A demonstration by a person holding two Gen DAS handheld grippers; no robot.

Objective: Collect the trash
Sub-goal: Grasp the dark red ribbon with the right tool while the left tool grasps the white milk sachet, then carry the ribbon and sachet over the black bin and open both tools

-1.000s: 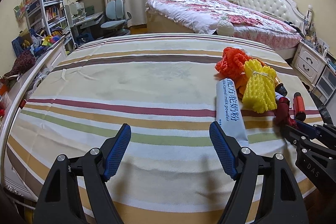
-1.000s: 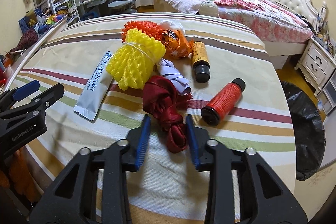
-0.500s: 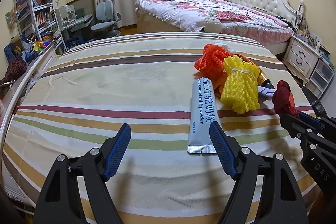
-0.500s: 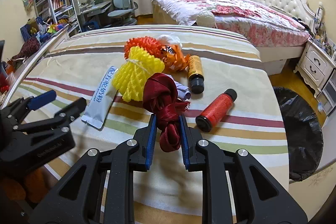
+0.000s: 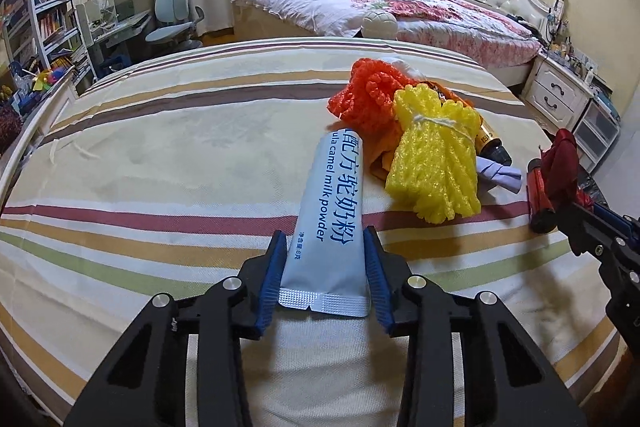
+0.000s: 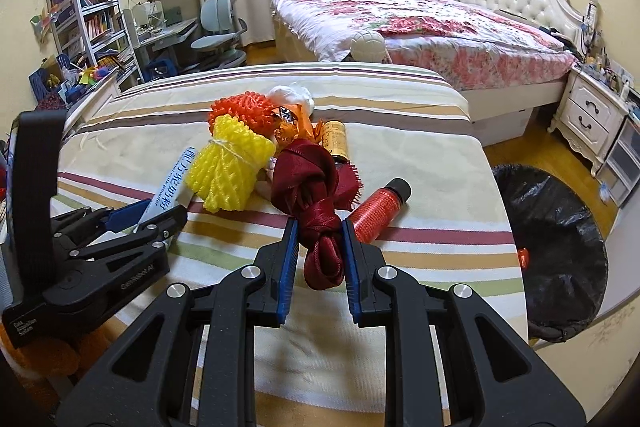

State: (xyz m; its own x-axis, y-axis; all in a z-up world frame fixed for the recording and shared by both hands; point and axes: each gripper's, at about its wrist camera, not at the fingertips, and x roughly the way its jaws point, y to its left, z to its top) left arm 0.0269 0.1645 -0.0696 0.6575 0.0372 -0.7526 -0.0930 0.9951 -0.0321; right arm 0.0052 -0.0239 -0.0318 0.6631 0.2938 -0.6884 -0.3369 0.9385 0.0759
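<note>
While I look through the left camera, my left gripper (image 5: pixel 326 273) has just been closing, and its blue pads now press both sides of the milk powder packet (image 5: pixel 334 211). I hold it near its crimped bottom end so it can be lifted off the striped table (image 5: pixel 160 155). The packet is long, flat and pale blue, with blue writing. Its far end lies just beside the yellow foam net (image 5: pixel 434 159) and the orange foam net (image 5: pixel 370 99).

Through the right camera, my right gripper (image 6: pixel 318 255) is clamped on the dark red ribbon (image 6: pixel 316 199), a shiny knotted bundle. I think it hangs above the table, ready to go. The black trash bag (image 6: pixel 560 239) sits open on the floor to the right, so the trash should go there.
</note>
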